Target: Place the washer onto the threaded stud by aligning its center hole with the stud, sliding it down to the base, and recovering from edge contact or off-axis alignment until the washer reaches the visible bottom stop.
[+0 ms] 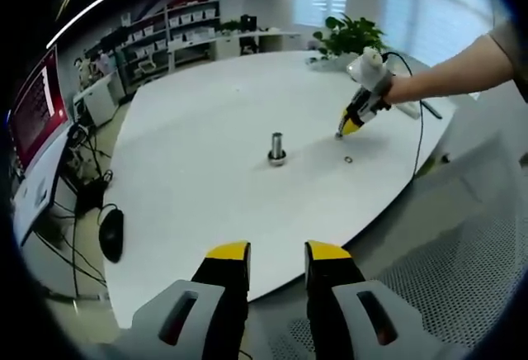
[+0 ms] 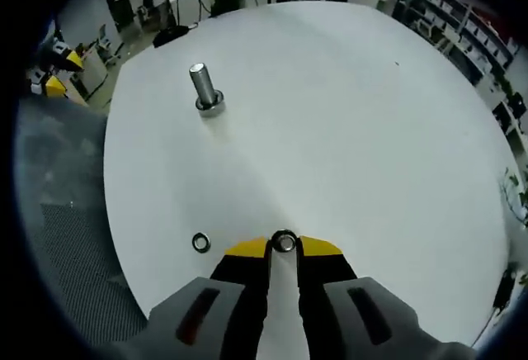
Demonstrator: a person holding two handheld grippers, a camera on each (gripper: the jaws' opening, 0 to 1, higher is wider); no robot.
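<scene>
A steel threaded stud (image 1: pixel 276 147) stands upright on its round base near the middle of the white table (image 1: pixel 198 178). In the right gripper view the stud (image 2: pixel 205 89) is far ahead and to the left. My right gripper (image 2: pixel 284 248) is shut on a small washer (image 2: pixel 284 242), pinched at its yellow tips just above the tabletop. A second washer (image 2: pixel 200 243) lies flat on the table to its left, also seen as a washer (image 1: pixel 348 159) right of the stud. A person's arm holds the right gripper (image 1: pixel 351 122) beyond that washer. My left gripper (image 1: pixel 278 253) hangs open over the near table edge, holding nothing.
A monitor (image 1: pixel 37 108) and a black mouse (image 1: pixel 110 232) sit off the table's left side among cables. Shelves (image 1: pixel 165 34) and a potted plant (image 1: pixel 351 34) stand at the back. A grey mesh surface (image 1: pixel 462 261) lies beside the table's right edge.
</scene>
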